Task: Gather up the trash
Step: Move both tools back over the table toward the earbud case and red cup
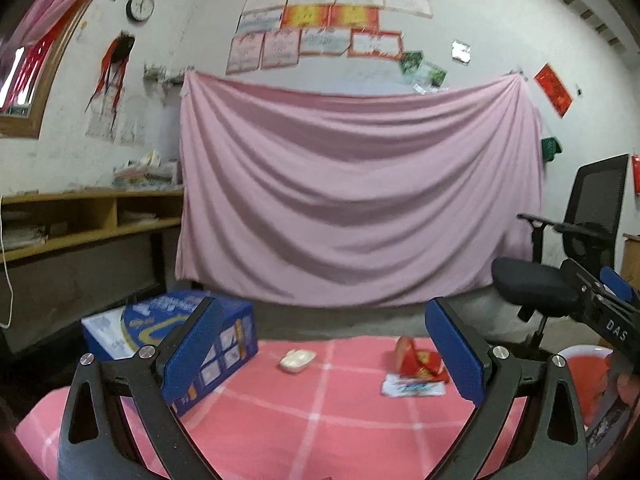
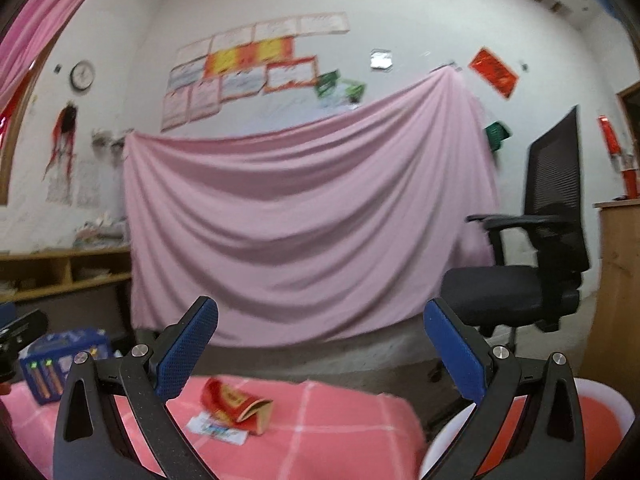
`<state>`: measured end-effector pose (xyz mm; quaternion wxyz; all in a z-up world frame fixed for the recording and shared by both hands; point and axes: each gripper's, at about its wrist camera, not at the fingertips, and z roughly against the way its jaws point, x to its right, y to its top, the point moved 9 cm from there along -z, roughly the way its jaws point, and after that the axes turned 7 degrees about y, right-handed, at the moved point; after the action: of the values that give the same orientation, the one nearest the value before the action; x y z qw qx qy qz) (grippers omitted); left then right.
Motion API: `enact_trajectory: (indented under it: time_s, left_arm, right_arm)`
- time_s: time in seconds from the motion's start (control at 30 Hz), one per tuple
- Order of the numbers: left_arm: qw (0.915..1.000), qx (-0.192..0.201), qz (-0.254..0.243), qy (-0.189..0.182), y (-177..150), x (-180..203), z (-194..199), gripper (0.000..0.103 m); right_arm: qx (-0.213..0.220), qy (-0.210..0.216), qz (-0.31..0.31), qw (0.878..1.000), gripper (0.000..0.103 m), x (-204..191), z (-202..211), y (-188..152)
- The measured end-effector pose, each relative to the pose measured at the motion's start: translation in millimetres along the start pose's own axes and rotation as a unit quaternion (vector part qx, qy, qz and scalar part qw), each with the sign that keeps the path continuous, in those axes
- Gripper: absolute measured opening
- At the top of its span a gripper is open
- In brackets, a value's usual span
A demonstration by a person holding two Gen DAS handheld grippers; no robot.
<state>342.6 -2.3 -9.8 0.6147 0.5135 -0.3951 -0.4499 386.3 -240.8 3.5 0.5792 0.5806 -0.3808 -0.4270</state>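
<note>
On the bench (image 1: 320, 420), under its pink checked cloth, the blue box (image 1: 224, 344) at the left is the largest thing, standing closed at the far left edge. It looks like stiff card; what it holds cannot be told.

At the right edge a pale bin (image 2: 608, 408) with a red lining sits below bench level. Nothing can be made out inside it, and it is probably where the trash goes.

The trash lies mid-bench, well apart from both grippers. The red packet (image 2: 236, 400) is crumpled and curled, likely light and springy, best pinched across its raised fold. Touching it in front is a flat white wrapper (image 2: 218, 428), thin and limp, so a jaw must slide under an edge. Further left sits a small white wad (image 1: 297, 360), soft and easily squeezed.

The left gripper (image 1: 324, 344) and right gripper (image 2: 320, 344) hover with jaws wide apart, empty.
</note>
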Motion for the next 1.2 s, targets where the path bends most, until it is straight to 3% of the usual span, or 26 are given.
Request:
enact_trajectory:
  time_s: [0.2, 0.37, 0.57, 0.7, 0.9, 1.07, 1.2]
  left_arm:
    - [0.9979, -0.064, 0.005, -0.006, -25.4, -8.2, -27.3, 0.099]
    - [0.9960, -0.088, 0.017, -0.005, -29.2, -12.3, -36.3, 0.099]
    - [0.9886, -0.149, -0.022, -0.005, -42.7, -4.7, -76.1, 0.099]
    - [0.9777, -0.207, -0.030, -0.023, -57.5, -3.3, -109.6, 0.099]
    - [0.9722, -0.230, -0.037, -0.027, -63.2, -2.4, -144.9, 0.097]
    - [0.9634, -0.260, -0.018, -0.060, -72.9, -2.4, -163.1, 0.080]
    - [0.9541, -0.294, 0.003, -0.059, -80.6, -10.4, -175.7, 0.070]
  right_arm:
    - [-0.085, 0.044, 0.001, 0.995, 0.103, -18.9, -28.3, -32.2]
    - [-0.126, 0.050, -0.023, 0.991, 0.103, -15.9, -39.8, -45.8]
    - [-0.174, 0.060, -0.044, 0.982, 0.103, -14.8, -59.6, -63.3]
    - [-0.224, 0.080, -0.061, 0.969, 0.103, -18.0, -83.6, -80.8]
    - [-0.299, 0.103, -0.088, 0.945, 0.103, -27.1, -111.5, -108.9]
    - [-0.329, 0.111, -0.105, 0.932, 0.103, -37.4, -124.1, -121.6]
    - [-0.348, 0.123, -0.114, 0.922, 0.103, -49.3, -137.3, -128.8]
